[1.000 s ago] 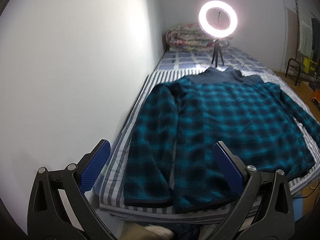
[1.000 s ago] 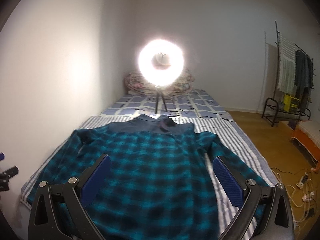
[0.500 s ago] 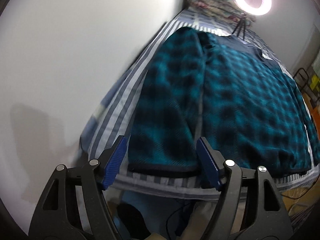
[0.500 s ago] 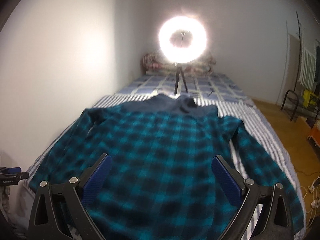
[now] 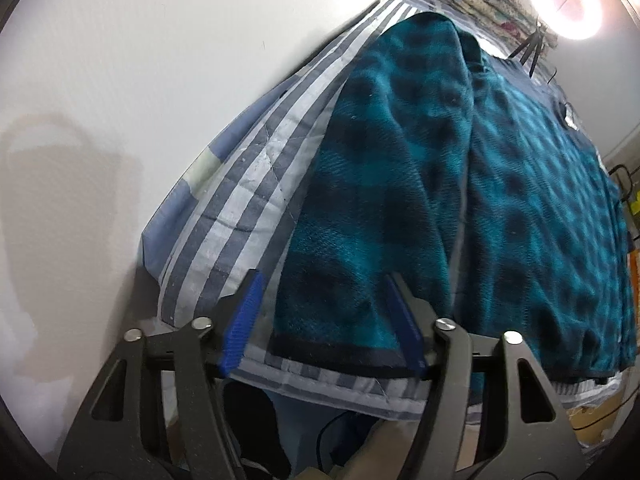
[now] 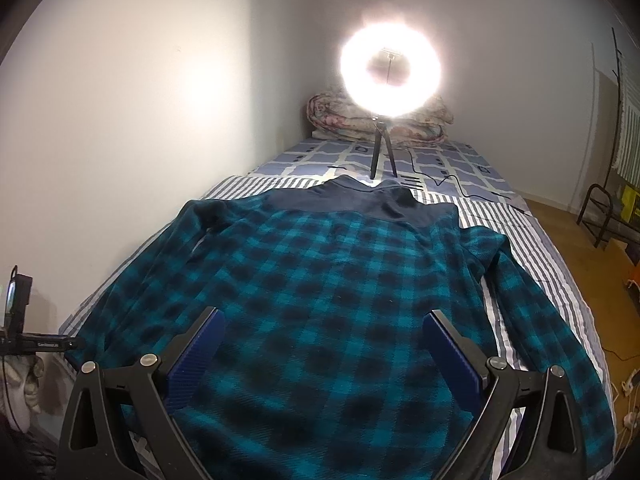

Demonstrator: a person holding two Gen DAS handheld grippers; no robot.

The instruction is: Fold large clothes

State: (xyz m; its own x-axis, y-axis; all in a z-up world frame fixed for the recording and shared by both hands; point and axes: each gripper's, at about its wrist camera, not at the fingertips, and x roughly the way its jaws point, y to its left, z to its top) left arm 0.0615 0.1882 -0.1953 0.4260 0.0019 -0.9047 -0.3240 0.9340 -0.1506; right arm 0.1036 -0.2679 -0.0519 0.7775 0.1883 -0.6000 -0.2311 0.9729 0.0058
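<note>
1. Left tool (image 5: 324, 320) points steeply down at the near corner of the bed; its jaws are closing with the sleeve cuff (image 5: 340, 344) between the blue pads, which do not yet press on it. Right tool (image 6: 322, 354) hovers over the lower middle of the shirt with jaws wide apart and nothing held.
2. Bed (image 6: 532, 236) lies along the white wall (image 6: 120, 120), covered near the front by a grey-and-white striped sheet (image 5: 256, 200).
3. Teal and black plaid shirt (image 6: 340, 280) is spread flat on the striped sheet, dark collar toward the far end, both sleeves lying along its sides.
4. Rolled floral quilt (image 6: 340, 120) sits at the far end of the bed.
5. Lit ring light (image 6: 390, 68) stands on a small tripod on the bed, just beyond the collar.
</note>
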